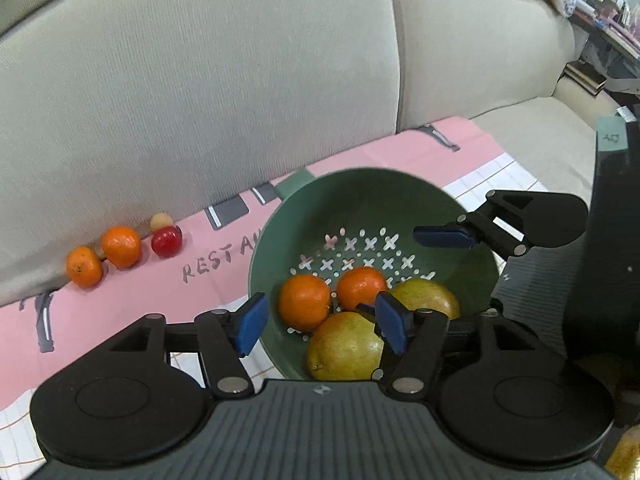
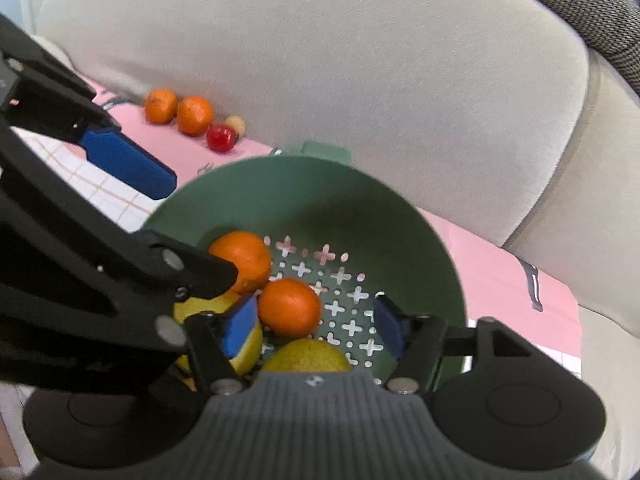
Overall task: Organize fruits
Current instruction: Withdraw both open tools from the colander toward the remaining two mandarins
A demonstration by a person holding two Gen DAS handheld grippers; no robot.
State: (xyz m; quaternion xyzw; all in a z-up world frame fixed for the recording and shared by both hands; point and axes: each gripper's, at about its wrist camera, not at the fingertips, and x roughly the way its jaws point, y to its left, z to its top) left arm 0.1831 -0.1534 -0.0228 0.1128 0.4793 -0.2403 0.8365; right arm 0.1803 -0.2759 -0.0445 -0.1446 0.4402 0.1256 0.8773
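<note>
A green colander (image 1: pixel 360 188) (image 2: pixel 280 184) stands on the cloth and holds two oranges (image 1: pixel 304 302) (image 1: pixel 360 288) and two yellow-green pears (image 1: pixel 344 348) (image 1: pixel 428 296). My left gripper (image 1: pixel 320 328) is open over its near rim, with an orange and a pear showing between the blue pads. My right gripper (image 2: pixel 316 330) is open inside the bowl; an orange (image 2: pixel 289 308) lies between its jaws, close to the left pad and well apart from the right one. On the pink cloth by the sofa back lie two more oranges (image 1: pixel 84 266) (image 1: pixel 121 246), a small red fruit (image 1: pixel 167 241) and a pale one (image 1: pixel 161 221).
The beige sofa back (image 1: pixel 200 100) rises right behind the pink cloth (image 1: pixel 140 292). A white checked cloth (image 2: pixel 92 184) lies under the colander's front. The left gripper's blue pad (image 2: pixel 128 164) reaches in over the bowl's left rim. Cluttered shelves (image 1: pixel 608 20) stand far right.
</note>
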